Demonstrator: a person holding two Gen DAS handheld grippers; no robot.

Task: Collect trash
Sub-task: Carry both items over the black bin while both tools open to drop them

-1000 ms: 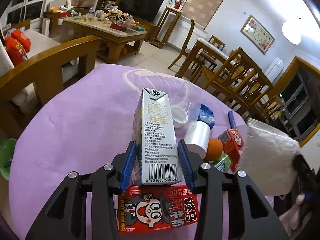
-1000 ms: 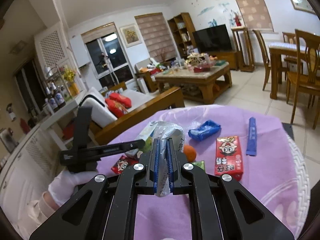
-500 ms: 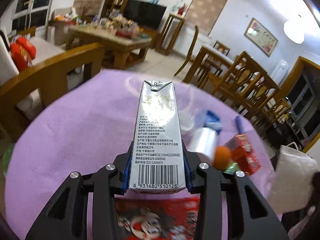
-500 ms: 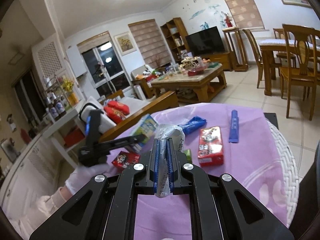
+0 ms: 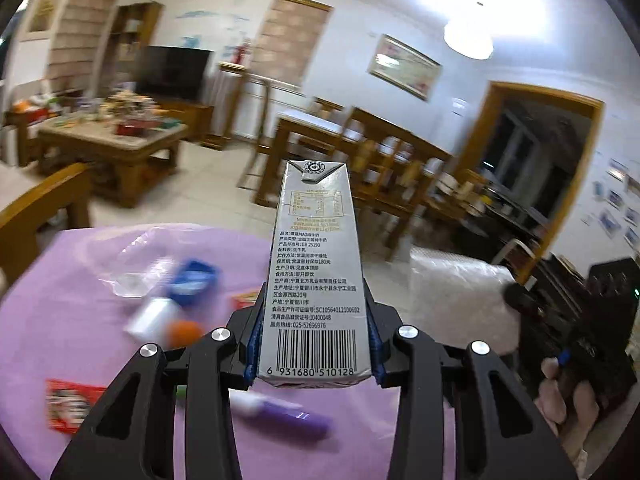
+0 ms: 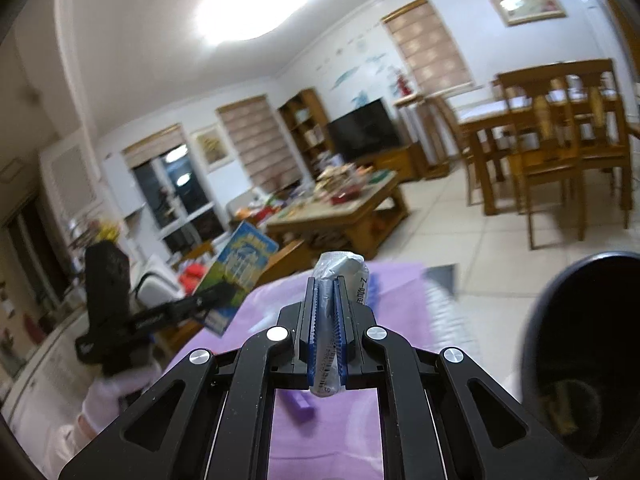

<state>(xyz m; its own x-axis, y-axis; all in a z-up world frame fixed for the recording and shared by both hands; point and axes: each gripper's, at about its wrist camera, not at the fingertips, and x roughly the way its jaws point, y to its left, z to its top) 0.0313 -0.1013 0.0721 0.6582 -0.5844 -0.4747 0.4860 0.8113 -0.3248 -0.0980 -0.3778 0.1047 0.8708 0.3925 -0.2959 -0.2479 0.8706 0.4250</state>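
My left gripper is shut on a grey milk carton and holds it upright above the purple table. The carton also shows blue-sided in the right wrist view, with the left gripper to its lower left. My right gripper is shut on a crumpled silver wrapper, lifted over the table edge. Blurred trash lies on the table: a blue wrapper, a white cup, an orange ball, a red carton, a purple tube.
A clear plastic bag hangs at the right beside the table. A dark round bin opening is at the right in the right wrist view. A wooden chair back stands at the left. Dining table and chairs stand beyond.
My left gripper has lifted the milk carton off the table and swung right. My right gripper has risen and turned right with the wrapper; the dark bin has come into view.
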